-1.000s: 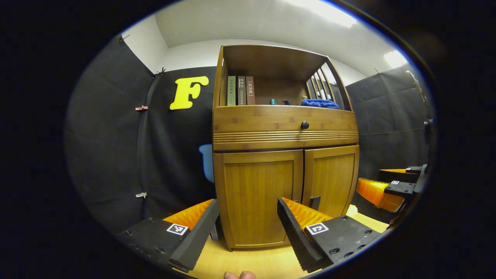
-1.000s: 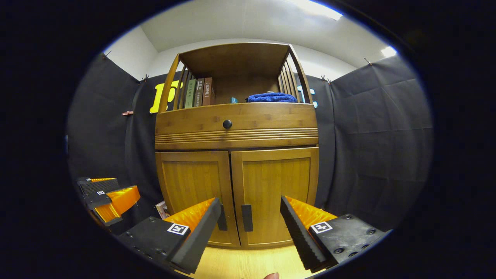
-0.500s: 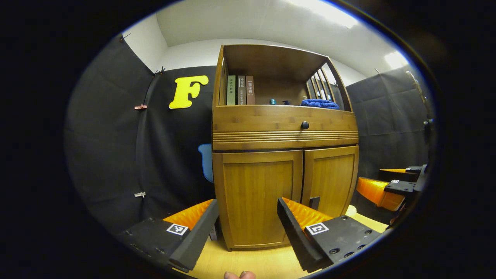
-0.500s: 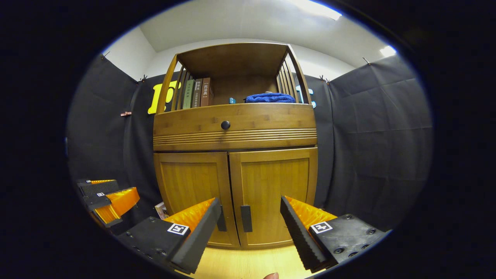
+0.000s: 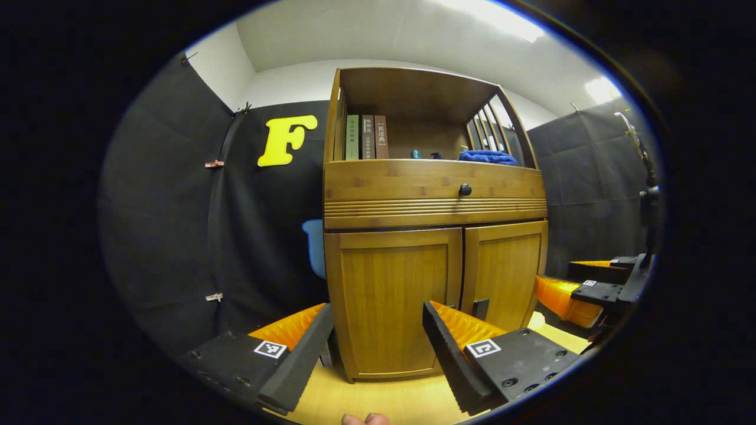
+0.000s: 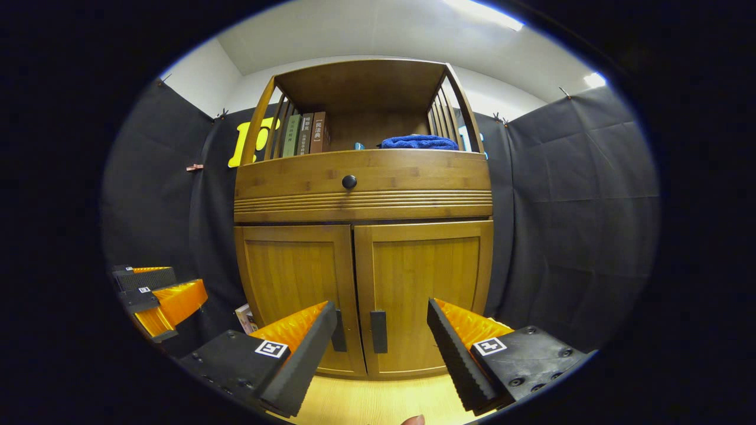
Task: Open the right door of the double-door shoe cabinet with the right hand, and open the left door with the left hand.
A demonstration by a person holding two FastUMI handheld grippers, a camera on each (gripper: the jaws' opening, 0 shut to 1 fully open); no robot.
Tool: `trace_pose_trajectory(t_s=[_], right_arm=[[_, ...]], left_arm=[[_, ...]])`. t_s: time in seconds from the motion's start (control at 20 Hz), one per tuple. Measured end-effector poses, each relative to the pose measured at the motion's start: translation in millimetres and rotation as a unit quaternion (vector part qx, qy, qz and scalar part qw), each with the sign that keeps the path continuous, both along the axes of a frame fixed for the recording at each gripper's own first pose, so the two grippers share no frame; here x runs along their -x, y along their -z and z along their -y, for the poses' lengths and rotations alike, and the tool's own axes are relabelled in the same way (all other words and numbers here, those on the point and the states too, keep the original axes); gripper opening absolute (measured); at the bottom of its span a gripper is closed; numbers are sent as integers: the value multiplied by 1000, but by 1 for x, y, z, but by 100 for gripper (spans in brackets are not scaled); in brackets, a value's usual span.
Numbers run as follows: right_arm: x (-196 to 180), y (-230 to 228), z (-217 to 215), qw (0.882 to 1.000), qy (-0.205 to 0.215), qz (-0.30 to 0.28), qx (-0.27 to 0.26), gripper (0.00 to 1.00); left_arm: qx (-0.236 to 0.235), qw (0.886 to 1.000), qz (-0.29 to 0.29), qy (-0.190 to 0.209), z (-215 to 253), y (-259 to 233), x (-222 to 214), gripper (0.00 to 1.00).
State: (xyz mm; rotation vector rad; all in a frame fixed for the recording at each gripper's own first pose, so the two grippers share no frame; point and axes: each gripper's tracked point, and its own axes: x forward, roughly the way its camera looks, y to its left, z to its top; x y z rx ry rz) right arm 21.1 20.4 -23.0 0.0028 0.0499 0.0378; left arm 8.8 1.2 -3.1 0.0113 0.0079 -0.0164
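Note:
The bamboo shoe cabinet (image 6: pixel 363 195) stands ahead with both lower doors shut. In the right gripper view, my right gripper (image 6: pixel 381 308) is open, a short way in front of the seam between the left door (image 6: pixel 295 283) and the right door (image 6: pixel 428 283). The right door's black handle (image 6: pixel 378 332) shows between my fingers; the left door's handle (image 6: pixel 339 333) is half hidden behind one finger. My left gripper (image 5: pixel 378 310) is open, facing the left door (image 5: pixel 393 295) from the left side. The right gripper (image 5: pixel 582 278) shows open beyond the right door (image 5: pixel 505 271).
Above the doors is a drawer with a black knob (image 6: pixel 349 181). The open shelf holds books (image 6: pixel 304 134) and a blue cloth (image 6: pixel 416 142). The floor (image 6: pixel 366 404) is pale wood. A small object (image 6: pixel 244 317) leans by the cabinet's left foot. The left gripper (image 6: pixel 155 287) shows at left.
The right gripper has moved a little closer to the cabinet, which looks larger in its view. In the left gripper view it has shifted toward the right door. The left gripper has stayed put.

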Motion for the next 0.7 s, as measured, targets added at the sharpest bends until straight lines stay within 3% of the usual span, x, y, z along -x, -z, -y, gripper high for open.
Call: trace_pose_trajectory(t_s=[0.4, 0.7], right_arm=[[-60, 72, -1, 998, -8, -59, -17, 98], [-114, 121, 8, 996, -3, -88, 3, 98]], left_arm=[[-2, 1000, -15, 4, 2, 13, -14, 93], [-6, 1000, -28, 3, 8, 23, -14, 93]])
